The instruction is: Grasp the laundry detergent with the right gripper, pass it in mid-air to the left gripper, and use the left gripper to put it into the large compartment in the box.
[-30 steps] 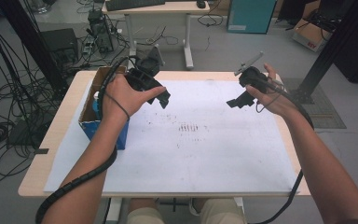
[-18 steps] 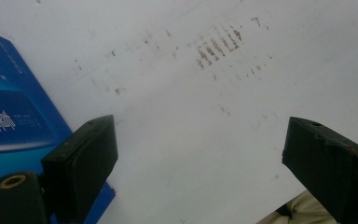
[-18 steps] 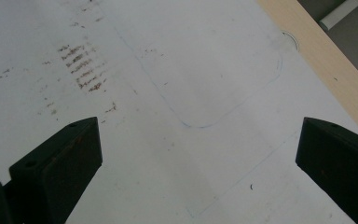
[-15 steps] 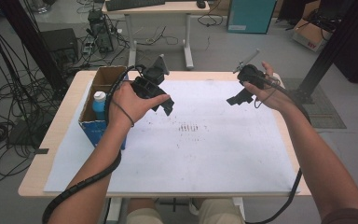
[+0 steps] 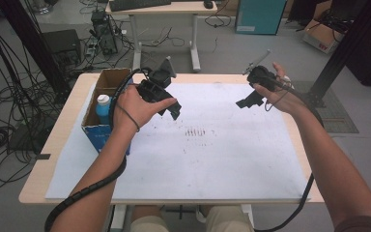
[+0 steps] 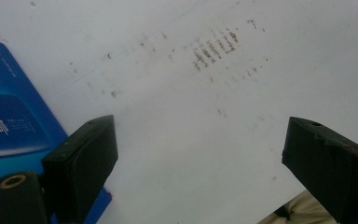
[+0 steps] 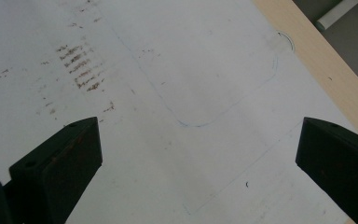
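1. Bottle [image 5: 103, 107], white cap and blue body, stands upright in the open cardboard box [image 5: 107, 81] at the table's left edge. Judged to be the thing the work concerns, since it is the only loose object near either gripper.
2. Box has blue printed sides and plain cardboard flaps; it sits partly on the white paper sheet [image 5: 212, 159] that covers most of the wooden table [image 5: 67, 125]. Its blue side also shows at the left of the left gripper view [image 6: 14, 126].
3. Left gripper [image 5: 174, 107] hangs above the sheet, just right of the box, tilted down toward the paper. Jaws spread wide, nothing between them; in the left gripper view only bare, smudged paper lies in the gap.
4. Bottle lies left of and behind the left gripper, near but apart; the box wall stands between them. No contact.
5. Right gripper [image 5: 245, 101] is held well apart on the far right side of the sheet, also above the paper. Jaws wide apart and empty in the right gripper view, over a faint pencilled outline [image 7: 214, 107] on the sheet.
6. Brown scuff marks [image 5: 195, 131] sit mid-sheet, between the two grippers.
7. Reading of the posture: both hands raised and empty suggests a ready stance. The upright bottle, cap up, would suit a grasp from above by the left gripper, the nearer one. The pencilled outline may mark a placing spot; cannot confirm.
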